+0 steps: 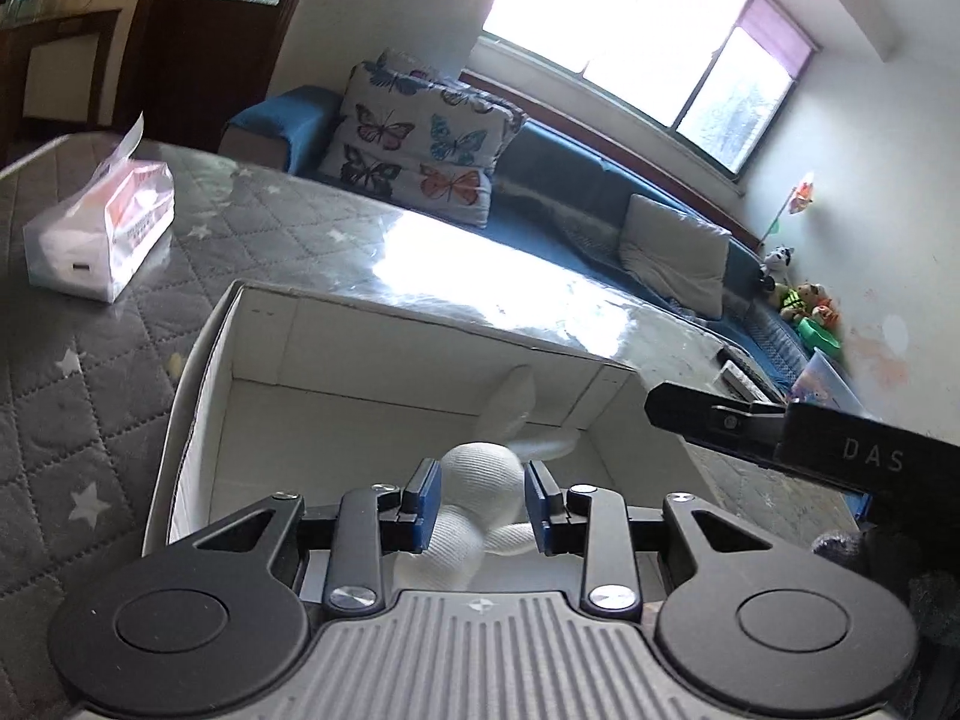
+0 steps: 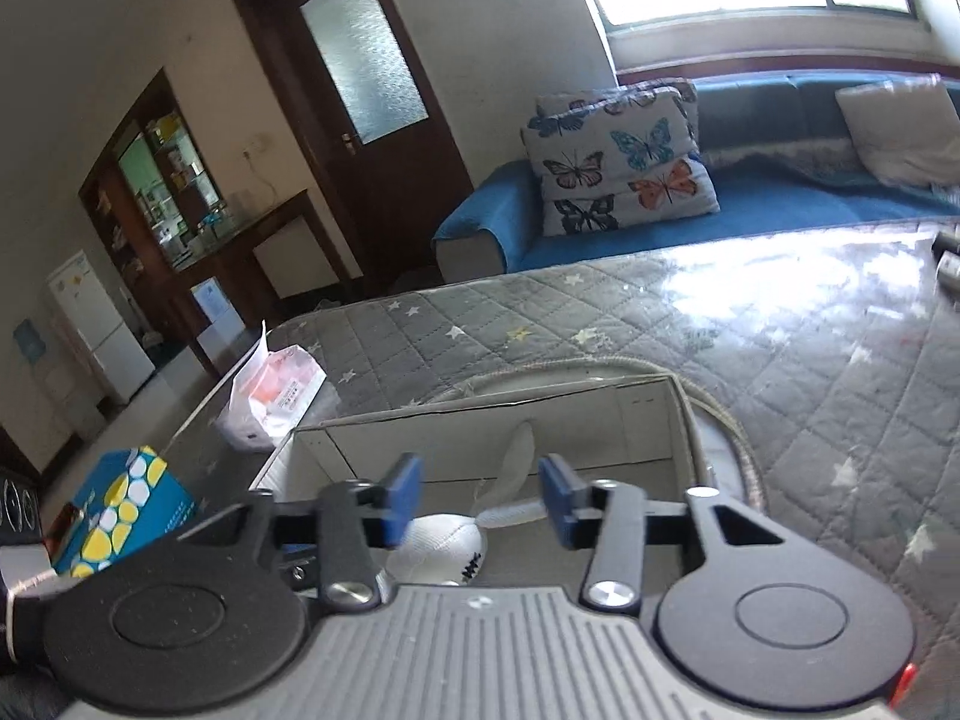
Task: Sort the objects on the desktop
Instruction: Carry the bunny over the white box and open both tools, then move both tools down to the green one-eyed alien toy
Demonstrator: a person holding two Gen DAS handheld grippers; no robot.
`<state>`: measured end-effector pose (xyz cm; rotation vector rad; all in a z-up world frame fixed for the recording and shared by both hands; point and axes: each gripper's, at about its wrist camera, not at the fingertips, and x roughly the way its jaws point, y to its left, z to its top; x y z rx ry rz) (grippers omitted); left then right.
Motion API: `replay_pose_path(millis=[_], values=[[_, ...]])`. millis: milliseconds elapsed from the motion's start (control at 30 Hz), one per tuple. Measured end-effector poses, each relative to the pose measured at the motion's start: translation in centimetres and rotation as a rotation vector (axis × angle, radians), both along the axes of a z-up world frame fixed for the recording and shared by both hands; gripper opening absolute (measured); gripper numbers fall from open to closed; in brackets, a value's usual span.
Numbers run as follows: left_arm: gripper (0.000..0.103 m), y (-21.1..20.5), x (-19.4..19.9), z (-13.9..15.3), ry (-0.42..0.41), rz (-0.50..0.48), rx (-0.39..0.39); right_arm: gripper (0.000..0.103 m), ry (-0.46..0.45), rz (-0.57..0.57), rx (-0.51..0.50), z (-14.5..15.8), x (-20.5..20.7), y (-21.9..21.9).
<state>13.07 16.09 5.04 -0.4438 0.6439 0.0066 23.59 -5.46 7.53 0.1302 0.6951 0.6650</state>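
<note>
A white plush toy [image 1: 480, 480] with long ears lies inside an open white cardboard box [image 1: 264, 348] on the quilted table. My left gripper [image 1: 483, 495] hangs over the box, its blue pads [image 1: 423, 495] on either side of the toy's body with small gaps, so it looks open. My right gripper [image 2: 480, 495] is open and empty above the same box [image 2: 648, 420], with the toy [image 2: 444, 546] just below and behind its pads. The right gripper's black finger [image 1: 720, 420] shows at the right of the left wrist view.
A pink-and-white tissue pack [image 1: 102, 228] lies at the table's left, also in the right wrist view [image 2: 276, 396]. A blue box with yellow and white dots [image 2: 120, 510] stands at the left edge. A grey cable [image 2: 738, 438] curves around the cardboard box. Dark cylinders [image 2: 951, 252] lie far right.
</note>
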Motion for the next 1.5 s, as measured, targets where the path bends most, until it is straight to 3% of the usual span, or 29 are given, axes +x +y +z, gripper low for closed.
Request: replay_pose_path(millis=[267, 433, 467, 667, 1200, 1500], values=[[0.034, -3.6, -2.4, 1.6, -0.055, -0.073, 0.049, 0.064, -0.093, 0.025, -0.049, 2.0, -4.1, -4.1], [0.034, -5.9, -3.5, 1.9, -0.064, -0.123, 0.047, 0.071, -0.146, 0.022, -0.079, 2.7, -7.5, -7.5], [0.034, -6.5, -3.7, 1.9, -0.063, -0.135, 0.049, 0.078, -0.157, 0.021, -0.086, 2.7, -8.2, -8.2], [0.034, -9.4, -4.5, 1.2, -0.050, -0.209, 0.030, 0.089, -0.205, 0.005, -0.136, 2.3, -12.3, -11.5], [0.034, -16.5, -6.7, -2.1, 0.010, -0.513, -0.043, 0.091, -0.133, 0.010, -0.252, -3.2, -18.3, -15.8], [0.035, -18.7, -6.8, -3.4, 0.062, -0.581, -0.033, 0.091, -0.074, 0.008, -0.259, -5.5, -18.2, -16.6]])
